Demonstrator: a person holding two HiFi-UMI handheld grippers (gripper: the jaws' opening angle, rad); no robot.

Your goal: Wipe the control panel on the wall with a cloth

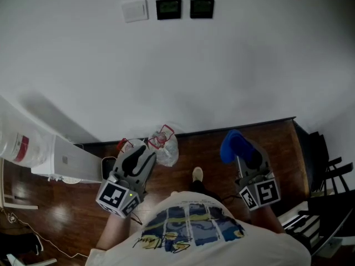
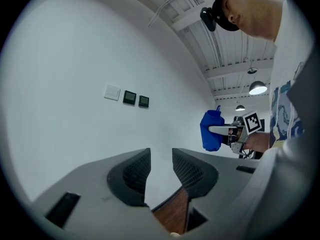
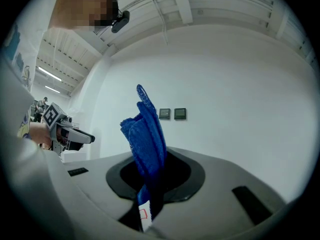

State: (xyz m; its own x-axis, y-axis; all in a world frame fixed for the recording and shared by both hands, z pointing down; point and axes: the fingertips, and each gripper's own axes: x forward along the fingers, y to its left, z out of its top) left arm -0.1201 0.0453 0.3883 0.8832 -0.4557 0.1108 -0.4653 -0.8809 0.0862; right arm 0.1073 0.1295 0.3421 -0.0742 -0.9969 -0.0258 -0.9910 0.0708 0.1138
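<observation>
- Control panel (image 1: 168, 9): a pair of dark squares high on the white wall (image 1: 249, 65), just right of a white switch (image 1: 135, 10). Their faces are too small to read.
- Left gripper (image 1: 136, 158): held low at the waist, well back from the wall and pointing at it. Jaws partly apart, nothing between them. It hides part of a bag (image 1: 165, 146) on the floor.
- Right gripper (image 1: 248, 158): level with the left, jaws clamped on a blue cloth (image 1: 233, 144).
- Cloth: stands up from the jaws, its lower end buried between them.

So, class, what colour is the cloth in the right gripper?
Blue; the cloth shows best in the right gripper view.
</observation>
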